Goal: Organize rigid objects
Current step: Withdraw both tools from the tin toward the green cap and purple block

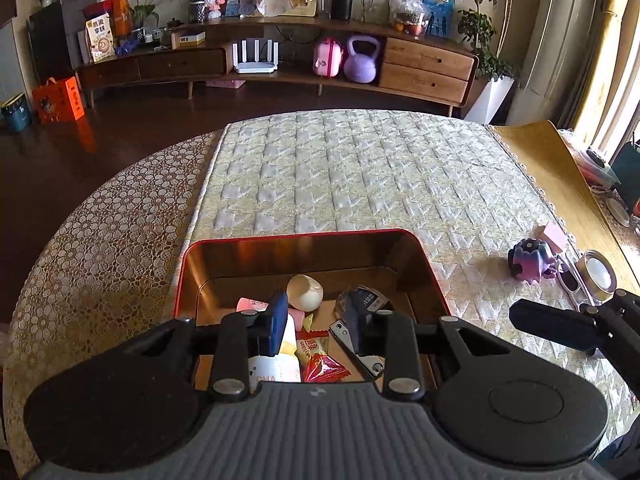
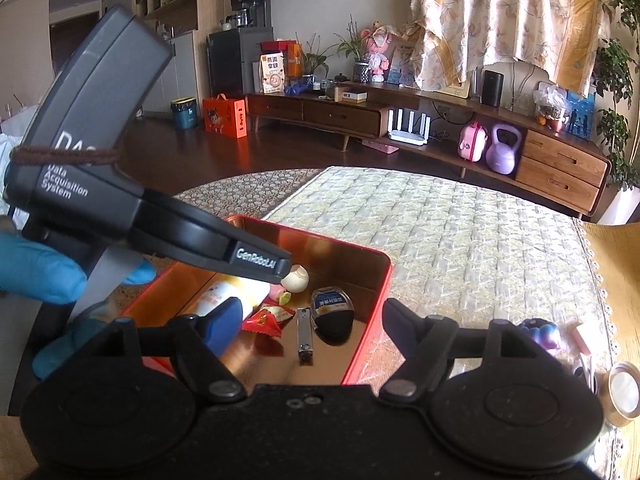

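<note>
The left gripper (image 1: 316, 320) hangs over the near part of the red tin (image 1: 304, 236), and its fingers stand apart, with nothing between them. In the tin lie a white bottle (image 1: 276, 364), a red candy packet (image 1: 322, 366), a shell (image 1: 305, 293), a nail clipper (image 2: 304, 334) and a dark tape measure (image 2: 332, 314). The right gripper (image 2: 312, 320) is near the right edge of the tin, also with fingers apart and holding nothing. On the quilted cloth (image 1: 340, 168) to the right of the tin stay a purple toy (image 1: 530, 260), a pink block (image 1: 554, 236) and a round gold tin (image 1: 598, 272).
</note>
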{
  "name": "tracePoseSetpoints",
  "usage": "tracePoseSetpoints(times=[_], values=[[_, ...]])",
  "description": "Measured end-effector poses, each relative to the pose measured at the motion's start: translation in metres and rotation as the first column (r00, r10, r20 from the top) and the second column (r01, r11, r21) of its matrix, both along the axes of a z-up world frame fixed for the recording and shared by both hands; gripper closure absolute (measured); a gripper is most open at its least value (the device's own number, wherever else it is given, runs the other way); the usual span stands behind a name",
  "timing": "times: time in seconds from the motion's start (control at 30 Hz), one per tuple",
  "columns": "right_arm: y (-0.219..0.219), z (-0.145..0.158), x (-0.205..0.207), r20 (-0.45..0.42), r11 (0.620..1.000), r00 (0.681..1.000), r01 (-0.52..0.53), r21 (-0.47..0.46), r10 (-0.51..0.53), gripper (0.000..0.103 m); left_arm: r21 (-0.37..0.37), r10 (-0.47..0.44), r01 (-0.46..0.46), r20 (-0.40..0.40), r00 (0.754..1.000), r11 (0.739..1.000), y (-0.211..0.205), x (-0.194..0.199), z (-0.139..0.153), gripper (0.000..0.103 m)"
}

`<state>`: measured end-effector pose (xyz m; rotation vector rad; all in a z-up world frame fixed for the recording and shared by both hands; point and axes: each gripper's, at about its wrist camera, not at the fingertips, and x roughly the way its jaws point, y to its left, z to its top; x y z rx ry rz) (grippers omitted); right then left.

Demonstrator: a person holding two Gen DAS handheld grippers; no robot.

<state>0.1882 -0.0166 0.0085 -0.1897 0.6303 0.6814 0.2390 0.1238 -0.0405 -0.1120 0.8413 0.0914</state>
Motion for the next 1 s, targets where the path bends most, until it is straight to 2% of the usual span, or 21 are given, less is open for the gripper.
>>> tracePoseSetpoints(times=[0.3, 0.53, 0.87, 0.9, 0.93, 1.0], values=[[-0.027, 0.015, -0.021, 0.029, 0.999, 1.0, -0.003, 0.036, 0.002, 0.015, 0.02, -0.008, 0.007, 0.027, 1.0, 1.0, -0.011, -0.029, 0.01, 0.073], [-0.054, 0.022, -0.038, 0.016, 0.997, 1.0, 0.007, 0.081, -0.008, 0.008, 0.014, -0.027, 0.026, 0.046, 0.999, 1.0, -0.023, -0.054, 0.017, 0.073], [-0.107, 0.016, -0.065, -0.023, 0.984, 0.994, 0.106, 0.145, -0.104, 0.006, -0.021, -0.061, 0.063, 0.083, 0.995, 0.998, -0.053, -0.088, 0.025, 0.073], [-0.113, 0.015, -0.068, -0.022, 0.982, 0.993, 0.118, 0.149, -0.116, 0.006, -0.025, -0.064, 0.066, 0.085, 0.994, 0.998, -0.056, -0.091, 0.025, 0.071], [-0.119, 0.014, -0.071, -0.019, 0.98, 0.992, 0.13, 0.15, -0.128, 0.006, -0.029, -0.069, 0.071, 0.088, 0.994, 0.997, -0.062, -0.094, 0.025, 0.056], [-0.131, 0.01, -0.08, -0.011, 0.975, 0.988, 0.155, 0.157, -0.155, 0.006, -0.037, -0.069, 0.073, 0.104, 0.992, 0.997, -0.07, -0.1, 0.025, 0.034]])
